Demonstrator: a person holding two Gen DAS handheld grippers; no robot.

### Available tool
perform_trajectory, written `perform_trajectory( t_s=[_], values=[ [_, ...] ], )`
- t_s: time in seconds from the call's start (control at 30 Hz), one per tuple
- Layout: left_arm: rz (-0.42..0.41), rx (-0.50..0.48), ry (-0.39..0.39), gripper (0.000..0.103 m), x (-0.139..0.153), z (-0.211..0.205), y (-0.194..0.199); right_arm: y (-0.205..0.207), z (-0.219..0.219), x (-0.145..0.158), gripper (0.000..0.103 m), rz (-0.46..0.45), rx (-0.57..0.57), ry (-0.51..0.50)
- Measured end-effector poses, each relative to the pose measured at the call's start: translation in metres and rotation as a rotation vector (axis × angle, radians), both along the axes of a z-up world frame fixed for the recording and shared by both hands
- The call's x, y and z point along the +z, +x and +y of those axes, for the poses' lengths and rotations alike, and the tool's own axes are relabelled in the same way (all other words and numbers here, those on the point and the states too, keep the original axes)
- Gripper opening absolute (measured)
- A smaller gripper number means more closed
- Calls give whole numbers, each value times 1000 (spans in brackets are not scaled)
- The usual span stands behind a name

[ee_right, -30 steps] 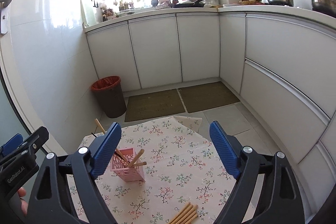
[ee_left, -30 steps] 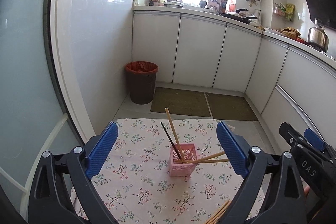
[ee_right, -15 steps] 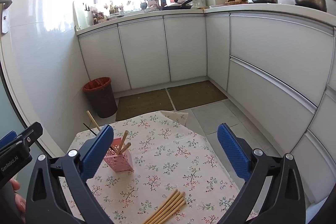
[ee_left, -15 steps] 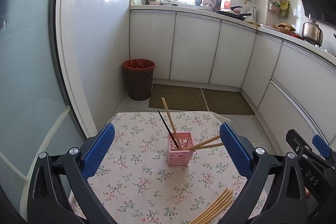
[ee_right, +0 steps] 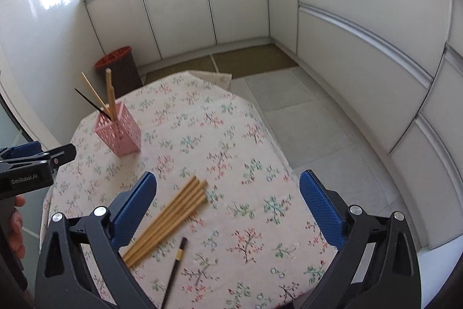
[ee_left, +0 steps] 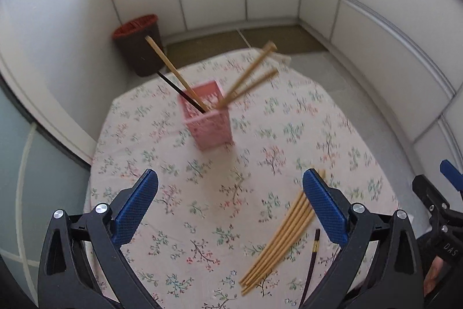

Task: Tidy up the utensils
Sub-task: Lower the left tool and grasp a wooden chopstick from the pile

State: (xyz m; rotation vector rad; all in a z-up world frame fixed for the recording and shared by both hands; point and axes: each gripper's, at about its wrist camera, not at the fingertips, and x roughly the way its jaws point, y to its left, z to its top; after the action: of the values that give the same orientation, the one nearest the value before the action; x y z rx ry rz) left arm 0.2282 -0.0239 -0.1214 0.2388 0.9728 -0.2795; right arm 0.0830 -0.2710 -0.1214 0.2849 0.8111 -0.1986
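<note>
Tilting view: I now look down on the floral tablecloth (ee_left: 202, 222); half a second ago both cameras faced the cabinets, so both tongs have pitched toward the table.
Left gripper (ee_left: 230, 210): released, jaws wide, holding nothing.
Right gripper (ee_right: 228, 207): released, empty, hovering over the cloth.
Pink holder (ee_left: 207, 118): upright mid-table, three bamboo chopsticks and one dark one inside.
Loose bamboo chopsticks (ee_right: 167, 219): bundled flat, near the right gripper's left finger.
Loose dark chopstick (ee_right: 175, 265): lying just beside the bundle.
Judgement: I am lining up the next pick; sorting is partly done.
</note>
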Motion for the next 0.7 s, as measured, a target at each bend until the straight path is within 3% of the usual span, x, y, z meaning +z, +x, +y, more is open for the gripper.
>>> perform_trajectory(
  t_s=[0.17,0.37,0.53,0.7],
  values=[
    [164,-109,44,96,-52,-44,12,-1,-40,-47,96,126,-16,149],
    [249,-159,133,95,-90,-84,30,-7,-72,-81,96,172,-53,363],
    [369,-136,148,70,-119,-96,55,-5,-73,-88,96,184,-58,399],
    [447,-109,104,56,-137,-94,72,-2,-73,-91,96,199,-52,406]
  ],
)
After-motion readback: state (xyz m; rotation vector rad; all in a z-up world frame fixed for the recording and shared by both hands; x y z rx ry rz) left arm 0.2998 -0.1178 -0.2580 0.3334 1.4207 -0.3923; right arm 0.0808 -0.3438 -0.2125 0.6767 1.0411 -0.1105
